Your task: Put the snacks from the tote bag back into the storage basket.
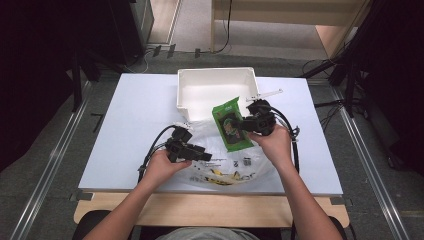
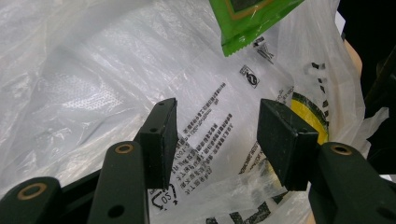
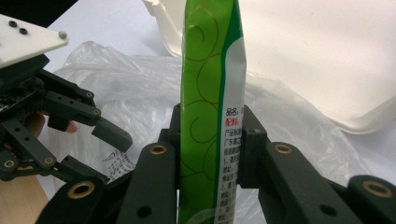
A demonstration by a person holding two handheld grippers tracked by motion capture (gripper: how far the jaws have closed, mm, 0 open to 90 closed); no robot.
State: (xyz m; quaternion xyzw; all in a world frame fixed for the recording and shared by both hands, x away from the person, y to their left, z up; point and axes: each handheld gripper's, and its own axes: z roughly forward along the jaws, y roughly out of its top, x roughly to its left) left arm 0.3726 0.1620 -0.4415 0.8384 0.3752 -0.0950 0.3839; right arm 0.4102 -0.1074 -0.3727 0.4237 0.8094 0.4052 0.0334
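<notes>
Overhead, right claw [image 1: 245,125] grips a green packet [image 1: 229,124] — left claw [image 1: 210,157] wide over a plastic bag [image 1: 210,137] on the counter [image 1: 135,130].

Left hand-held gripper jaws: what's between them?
Clear plastic bag film with black print lies between the open jaws of the left hand-held gripper, seen in its own view.

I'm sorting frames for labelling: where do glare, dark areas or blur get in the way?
High view: evenly lit table, black surroundings, white bin nearly washed out. Left gripper view: sheen on the clear bag, its print still readable. Right gripper view: green packet between the jaws is sharp, the bottom edge soft, the bin bright.
</notes>
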